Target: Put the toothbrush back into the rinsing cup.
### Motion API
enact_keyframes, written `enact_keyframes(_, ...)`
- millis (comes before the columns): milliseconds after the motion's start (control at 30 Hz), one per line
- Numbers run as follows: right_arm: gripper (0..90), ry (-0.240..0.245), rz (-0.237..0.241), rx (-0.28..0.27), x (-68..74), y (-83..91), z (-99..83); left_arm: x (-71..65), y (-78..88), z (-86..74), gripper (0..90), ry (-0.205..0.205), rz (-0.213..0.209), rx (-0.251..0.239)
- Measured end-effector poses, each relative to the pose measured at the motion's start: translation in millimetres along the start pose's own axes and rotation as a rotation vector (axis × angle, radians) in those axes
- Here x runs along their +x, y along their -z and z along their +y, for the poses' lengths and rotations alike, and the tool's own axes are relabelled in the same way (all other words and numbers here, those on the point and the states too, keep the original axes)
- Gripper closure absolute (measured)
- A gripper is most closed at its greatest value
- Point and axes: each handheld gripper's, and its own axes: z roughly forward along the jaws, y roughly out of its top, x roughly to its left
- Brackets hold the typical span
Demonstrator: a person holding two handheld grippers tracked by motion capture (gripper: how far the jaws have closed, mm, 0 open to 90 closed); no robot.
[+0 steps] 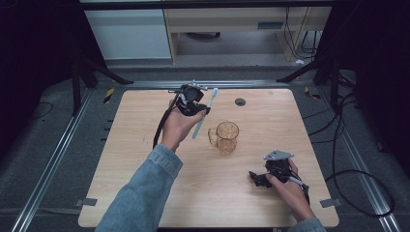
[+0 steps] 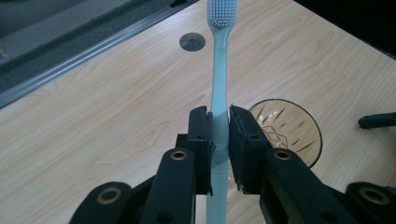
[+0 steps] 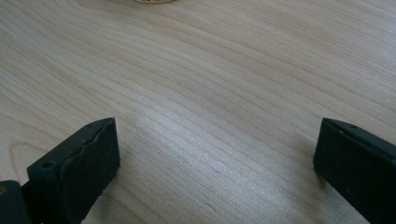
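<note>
A pale blue toothbrush (image 2: 218, 74) with white bristles is clamped by its handle in my left gripper (image 2: 219, 128), jaws shut on it. In the high view the left gripper (image 1: 200, 110) is held above the table's far middle, the toothbrush (image 1: 205, 112) slanting from upper right to lower left. An amber glass mug (image 1: 226, 137) stands upright just right of and below it; its rim (image 2: 306, 140) lies behind the right jaw. My right gripper (image 3: 217, 154) rests low over bare wood near the front right (image 1: 258, 178), jaws wide open, nothing between them.
The wooden table (image 1: 145, 159) has a round grey cable hole (image 1: 240, 101) near its far edge. Metal rails run along the table's left and right sides. Cables lie on the floor at the right (image 1: 358, 183).
</note>
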Motion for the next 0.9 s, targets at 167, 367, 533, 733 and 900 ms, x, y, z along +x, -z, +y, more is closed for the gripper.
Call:
enact_keyframes(167, 0.7, 0.000, 0.001, 0.000, 0.0, 0.1, -0.1, -2.3, 7.2, -1.3, 78.8, 0.004, 0.038, -0.068)
enact_keyframes(367, 0.7, 0.000, 0.001, 0.001, 0.0, 0.1, -0.1, 1.1, 13.4, -5.4, 78.8, 0.034, 0.037, -0.113)
enact_keyframes(533, 0.7, -0.003, 0.003, 0.001, 0.2, 0.2, -0.1, 3.3, 16.7, -9.6, 78.8, 0.046, 0.051, -0.163)
enact_keyframes(733, 0.8, -0.001, 0.002, 0.002, 0.4, 0.4, -0.1, -0.8, 13.1, -10.0, 78.8, 0.047, 0.056, -0.182)
enact_keyframes(900, 1.0, 0.000, 0.001, 0.000, 0.6, 0.4, -0.1, -5.7, 11.6, -11.0, 78.8, 0.040, 0.073, -0.220)
